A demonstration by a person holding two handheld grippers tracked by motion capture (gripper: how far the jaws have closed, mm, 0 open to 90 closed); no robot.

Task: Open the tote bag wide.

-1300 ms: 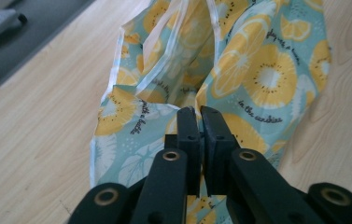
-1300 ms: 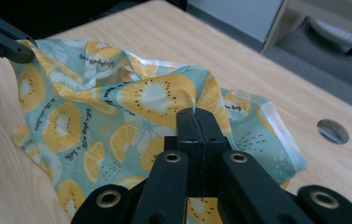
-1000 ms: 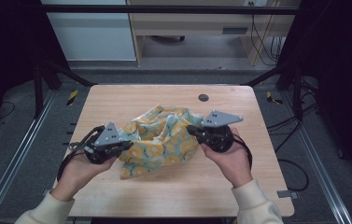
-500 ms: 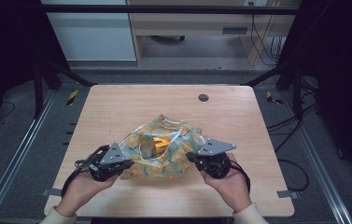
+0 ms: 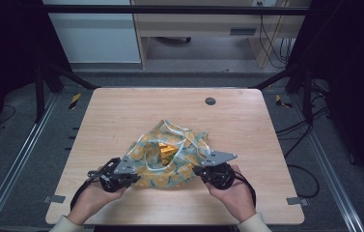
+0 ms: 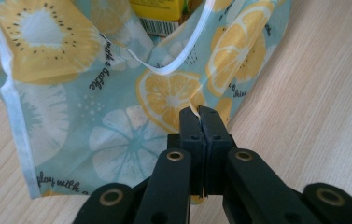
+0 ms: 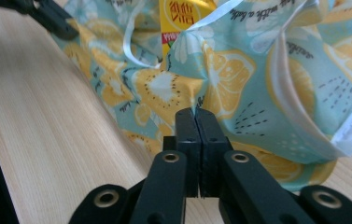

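The bag lies on the table, toward the near edge. A carton sits inside the bag. The left gripper is at the bag's near left corner, the right gripper at its near right corner. A round grommet is behind the bag.

A crumpled pale-blue fabric bag printed with yellow lemon and kiwi slices lies near the middle of the front edge of the light wooden table, its white-trimmed mouth gaping upward. A yellow carton with a barcode sits inside, partly visible through the opening. White handles loop toward the table's far edge.
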